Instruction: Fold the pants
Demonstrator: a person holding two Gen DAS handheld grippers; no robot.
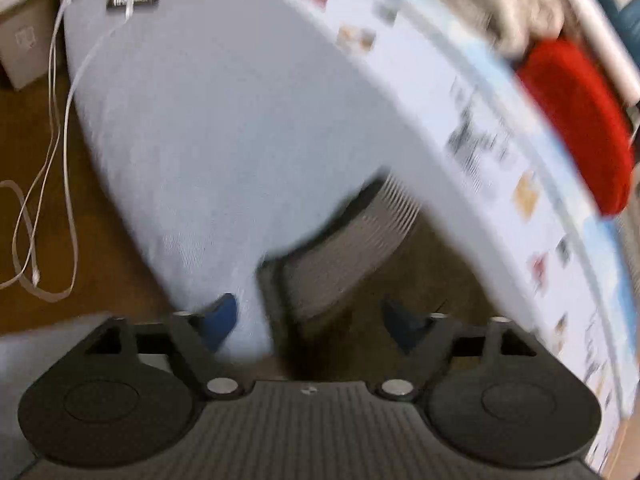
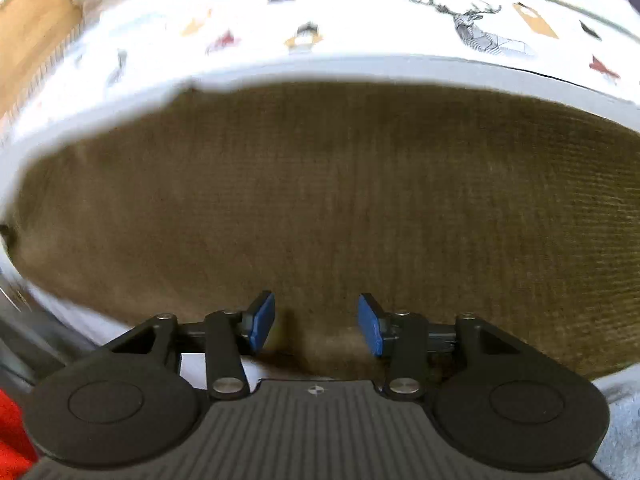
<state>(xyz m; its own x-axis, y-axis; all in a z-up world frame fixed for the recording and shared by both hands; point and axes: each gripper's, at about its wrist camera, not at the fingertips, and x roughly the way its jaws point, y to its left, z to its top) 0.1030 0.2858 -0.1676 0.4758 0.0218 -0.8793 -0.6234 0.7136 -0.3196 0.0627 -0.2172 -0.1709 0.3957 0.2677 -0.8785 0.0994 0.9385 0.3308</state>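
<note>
Olive-brown corduroy pants (image 2: 340, 200) lie flat on a white printed sheet (image 2: 360, 20) and fill most of the right wrist view. My right gripper (image 2: 316, 326) is open just above the pants' near edge, blue pads apart, holding nothing. In the blurred left wrist view, my left gripper (image 1: 310, 326) is open over a dark part of the pants with a ribbed waistband (image 1: 352, 248). A light grey cloth (image 1: 208, 140) stretches away from its left fingertip (image 1: 220, 318). I cannot tell whether that pad touches the cloth.
A red cloth (image 1: 580, 120) and a beige bundle (image 1: 512, 0) lie beyond the sheet's printed border (image 1: 520, 184). A white cable (image 1: 40, 200) loops over the wooden floor at left. A cardboard box (image 1: 24, 32) stands at far left. A red cloth (image 2: 12, 432) shows at lower left.
</note>
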